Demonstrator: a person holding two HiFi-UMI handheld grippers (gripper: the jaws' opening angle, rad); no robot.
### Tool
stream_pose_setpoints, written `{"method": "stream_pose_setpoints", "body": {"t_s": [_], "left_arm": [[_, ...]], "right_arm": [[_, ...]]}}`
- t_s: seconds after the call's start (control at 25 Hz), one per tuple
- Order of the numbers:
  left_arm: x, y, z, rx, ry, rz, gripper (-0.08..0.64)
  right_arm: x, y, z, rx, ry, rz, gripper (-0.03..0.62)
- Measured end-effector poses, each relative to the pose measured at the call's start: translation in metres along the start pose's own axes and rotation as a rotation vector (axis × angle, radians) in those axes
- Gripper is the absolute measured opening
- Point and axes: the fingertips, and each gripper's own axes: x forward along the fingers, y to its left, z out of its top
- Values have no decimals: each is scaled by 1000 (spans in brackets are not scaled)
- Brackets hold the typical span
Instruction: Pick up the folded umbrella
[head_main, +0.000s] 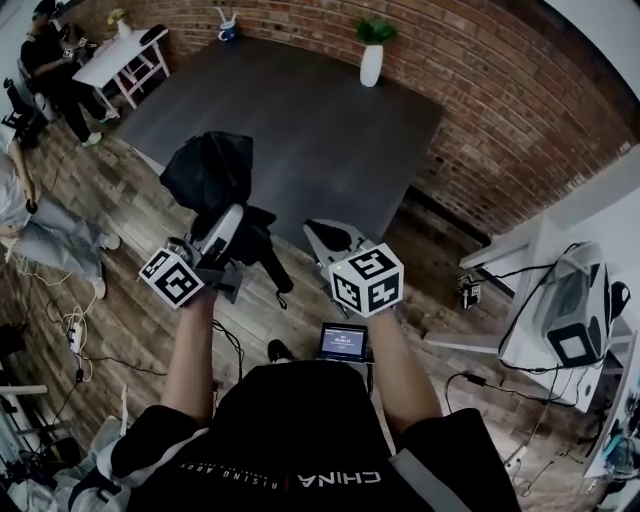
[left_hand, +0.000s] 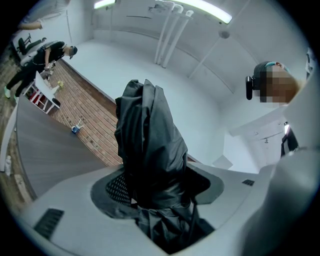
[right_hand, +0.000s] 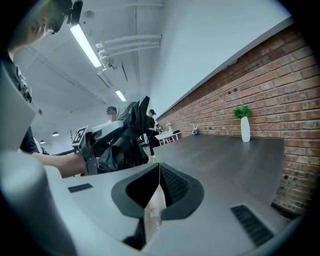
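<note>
The folded umbrella (head_main: 210, 170) is a black bundle of loose fabric, held up over the near left corner of the dark table (head_main: 330, 130). My left gripper (head_main: 234, 228) is shut on its lower part. In the left gripper view the umbrella (left_hand: 150, 145) rises between the two pads and fills the gap of the left gripper (left_hand: 157, 197). My right gripper (head_main: 326, 240) is beside it on the right, apart from the umbrella. Its pads meet with nothing between them in the right gripper view (right_hand: 159, 175), which also shows the umbrella (right_hand: 125, 137) at the left.
A white vase with a green plant (head_main: 371, 55) and a mug (head_main: 228, 30) stand at the table's far edge by the brick wall. People and a small white table (head_main: 120, 60) are at the far left. A white desk with equipment (head_main: 570, 310) is at the right. Cables lie on the wooden floor.
</note>
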Motion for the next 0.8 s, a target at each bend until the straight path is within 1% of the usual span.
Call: {"method": "stream_pose_setpoints", "body": {"t_s": [0.28,0.8], "left_arm": [[4,-6,-6,-14,-12,-8,288],[3,-10,-8,-2,-10,-3,288]], "right_arm": [[-4,-11,-2,0,7,-14,12],[2,-11,2,-13,3,11,12]]}}
